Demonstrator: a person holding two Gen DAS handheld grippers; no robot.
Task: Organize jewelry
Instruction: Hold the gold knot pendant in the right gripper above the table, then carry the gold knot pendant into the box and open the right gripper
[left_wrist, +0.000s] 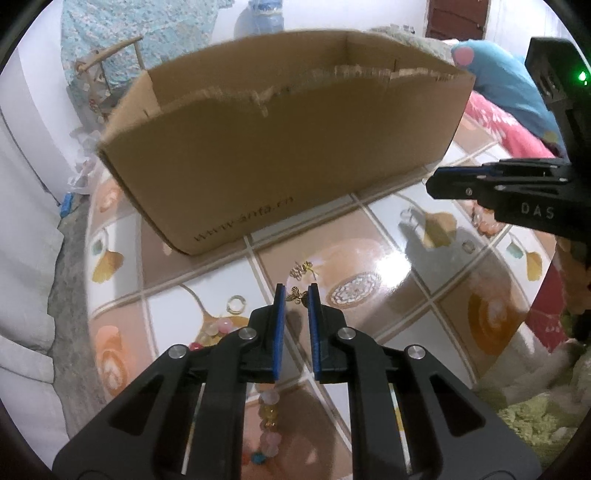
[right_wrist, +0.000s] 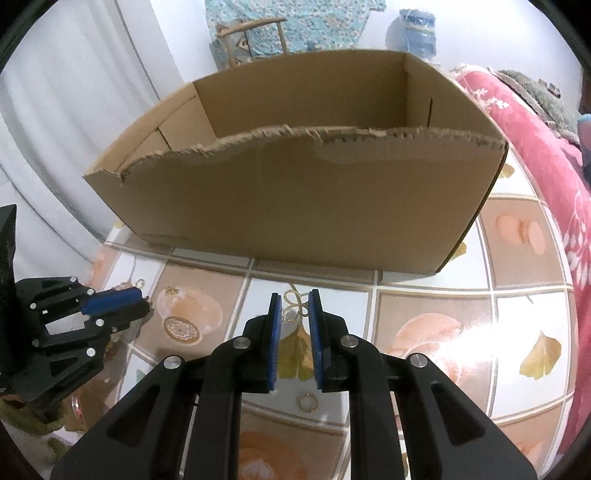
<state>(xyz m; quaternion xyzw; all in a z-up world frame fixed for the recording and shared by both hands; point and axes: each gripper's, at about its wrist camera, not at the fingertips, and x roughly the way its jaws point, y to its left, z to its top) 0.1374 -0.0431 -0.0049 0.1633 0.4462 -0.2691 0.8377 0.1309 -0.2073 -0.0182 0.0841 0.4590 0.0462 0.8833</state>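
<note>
An open cardboard box (left_wrist: 280, 147) stands on the tiled table; it also shows in the right wrist view (right_wrist: 295, 206). My left gripper (left_wrist: 295, 295) is nearly closed around a small gold butterfly charm (left_wrist: 297, 294) held at its fingertips; a second gold charm (left_wrist: 301, 269) lies just beyond. My right gripper (right_wrist: 295, 301) holds a gold looped brooch (right_wrist: 294, 304) between its blue pads, a narrow gap showing. Each gripper appears from the side in the other's view, the right gripper (left_wrist: 439, 181) and the left gripper (right_wrist: 142, 295).
A bead bracelet (left_wrist: 269, 410) lies under my left gripper, a clear ring (left_wrist: 235, 303) beside it. A gold ring (right_wrist: 308, 402) lies under my right gripper. A round beaded piece (left_wrist: 351, 291) sits mid-table. Red fabric (right_wrist: 546, 147) borders the right edge; curtains hang at left.
</note>
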